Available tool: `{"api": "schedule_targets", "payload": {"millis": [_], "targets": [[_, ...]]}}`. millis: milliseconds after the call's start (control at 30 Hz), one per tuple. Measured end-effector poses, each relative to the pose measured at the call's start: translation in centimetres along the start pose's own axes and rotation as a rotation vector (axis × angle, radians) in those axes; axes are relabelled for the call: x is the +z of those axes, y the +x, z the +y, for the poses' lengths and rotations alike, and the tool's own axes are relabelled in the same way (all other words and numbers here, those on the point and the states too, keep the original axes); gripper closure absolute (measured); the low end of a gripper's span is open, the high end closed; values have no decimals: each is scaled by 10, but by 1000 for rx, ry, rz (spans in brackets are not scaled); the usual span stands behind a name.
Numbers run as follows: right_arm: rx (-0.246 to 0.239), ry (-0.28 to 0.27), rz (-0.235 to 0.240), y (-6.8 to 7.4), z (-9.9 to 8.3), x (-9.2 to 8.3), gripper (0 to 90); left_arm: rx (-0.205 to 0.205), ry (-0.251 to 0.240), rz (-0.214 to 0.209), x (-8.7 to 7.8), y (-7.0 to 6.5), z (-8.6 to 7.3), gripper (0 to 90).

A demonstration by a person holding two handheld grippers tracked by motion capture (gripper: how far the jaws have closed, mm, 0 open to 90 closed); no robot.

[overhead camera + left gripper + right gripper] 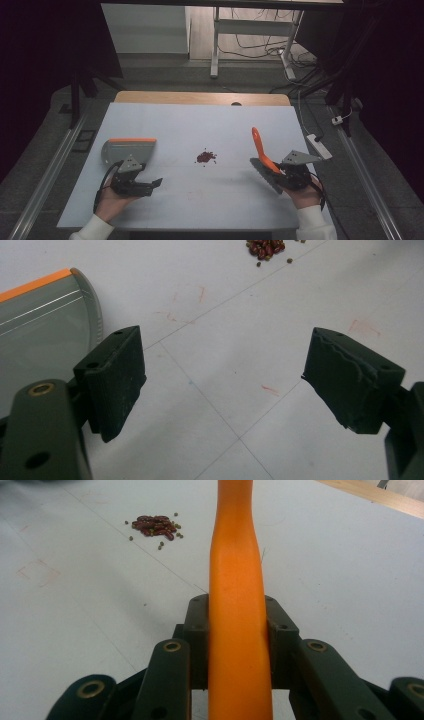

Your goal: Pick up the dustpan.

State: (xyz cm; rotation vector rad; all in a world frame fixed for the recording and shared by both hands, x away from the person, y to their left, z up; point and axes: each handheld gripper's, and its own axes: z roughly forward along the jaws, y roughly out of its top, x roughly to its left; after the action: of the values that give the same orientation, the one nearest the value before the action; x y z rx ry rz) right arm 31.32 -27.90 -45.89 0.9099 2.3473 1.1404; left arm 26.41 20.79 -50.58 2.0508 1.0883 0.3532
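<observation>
On the white table (200,200), left gripper (141,186) jaws gape empty; right gripper (285,177) jaws clamp the orange brush handle (236,605).

Orange brush handle (235,605), grey dustpan (127,150) w/ orange edge, dark red beans (205,157), white table (200,125)

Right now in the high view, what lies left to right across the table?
Grey dustpan with orange edge → left gripper → pile of red beans → orange-handled brush → right gripper.
</observation>
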Motion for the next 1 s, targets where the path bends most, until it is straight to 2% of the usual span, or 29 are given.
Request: {"api": "schedule_targets", "payload": {"millis": [267, 900, 1000], "targets": [[1, -4, -10, -1, 0, -2, 694, -3, 28, -13, 3, -1, 0, 179], [-4, 2, -13, 2, -1, 0, 694, -1, 21, -16, -1, -2, 3, 180], [-1, -1, -13, 2, 0, 0, 694, 11, 26, -13, -2, -4, 5, 180]]}}
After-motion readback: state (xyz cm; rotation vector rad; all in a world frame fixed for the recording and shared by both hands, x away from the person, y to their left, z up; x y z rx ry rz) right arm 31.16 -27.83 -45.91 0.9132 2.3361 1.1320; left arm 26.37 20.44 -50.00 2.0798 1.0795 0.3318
